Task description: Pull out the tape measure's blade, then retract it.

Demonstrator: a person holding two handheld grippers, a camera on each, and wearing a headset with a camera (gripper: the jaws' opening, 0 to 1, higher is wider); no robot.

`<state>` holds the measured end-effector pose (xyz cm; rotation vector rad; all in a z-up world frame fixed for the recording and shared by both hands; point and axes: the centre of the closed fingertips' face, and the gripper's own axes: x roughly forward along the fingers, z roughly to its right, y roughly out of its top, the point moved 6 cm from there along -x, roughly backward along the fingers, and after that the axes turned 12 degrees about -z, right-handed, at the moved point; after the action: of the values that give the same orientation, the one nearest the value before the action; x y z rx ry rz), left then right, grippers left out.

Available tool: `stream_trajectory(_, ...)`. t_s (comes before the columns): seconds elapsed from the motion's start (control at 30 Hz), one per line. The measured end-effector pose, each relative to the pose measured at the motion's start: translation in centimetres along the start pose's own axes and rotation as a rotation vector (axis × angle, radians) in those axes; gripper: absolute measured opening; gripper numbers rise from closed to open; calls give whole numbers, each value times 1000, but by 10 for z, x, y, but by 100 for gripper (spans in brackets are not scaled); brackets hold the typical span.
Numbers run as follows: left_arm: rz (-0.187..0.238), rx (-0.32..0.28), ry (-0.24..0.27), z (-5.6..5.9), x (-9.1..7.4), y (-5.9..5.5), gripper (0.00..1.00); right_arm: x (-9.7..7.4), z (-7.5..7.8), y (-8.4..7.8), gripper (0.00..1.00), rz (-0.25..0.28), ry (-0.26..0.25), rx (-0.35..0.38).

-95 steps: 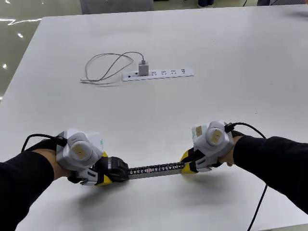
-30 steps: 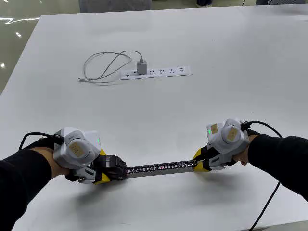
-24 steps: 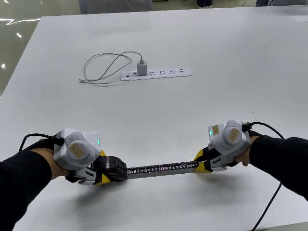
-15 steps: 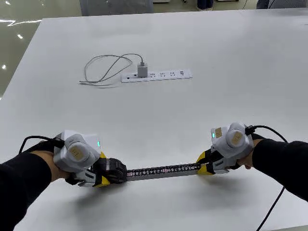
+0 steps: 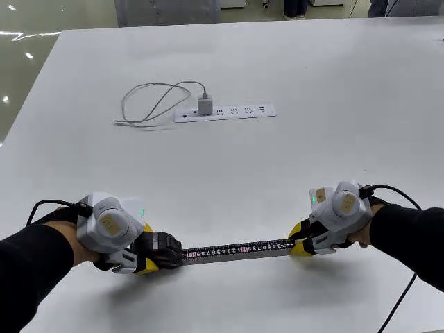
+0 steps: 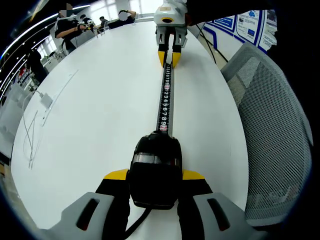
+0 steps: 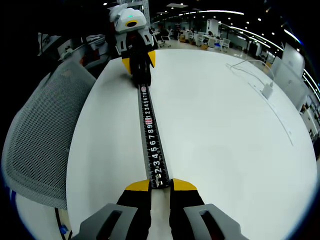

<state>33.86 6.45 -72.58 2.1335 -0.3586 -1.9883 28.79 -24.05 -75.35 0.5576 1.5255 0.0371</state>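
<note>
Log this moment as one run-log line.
left tongs: shut on tape measure case | right tongs: shut on blade end | blade: out, straight between them | retraction: not yet done

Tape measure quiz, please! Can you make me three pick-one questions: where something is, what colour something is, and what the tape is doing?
1. Where does the power strip lie, compared with the blade?
A) underneath it
B) past it, farther up the table
C) nearer the person than it

2. What colour is the tape measure's case?
A) red
B) black
C) white

3. What state is the blade in?
A) wound fully in
B) snapped in two
C) pulled out straight

Answers:
1 B: the head view shows the strip well beyond the blade.
2 B: the case sits black between the left gripper's yellow tips.
3 C: the blade stretches from the case to the right gripper, whose jaws pinch its end.
</note>
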Motion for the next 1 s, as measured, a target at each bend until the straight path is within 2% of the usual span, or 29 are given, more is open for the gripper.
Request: stream_trajectory(1.0,-3,1,2,0,0,0,31,-6,3,-14,9,-6,-6,21)
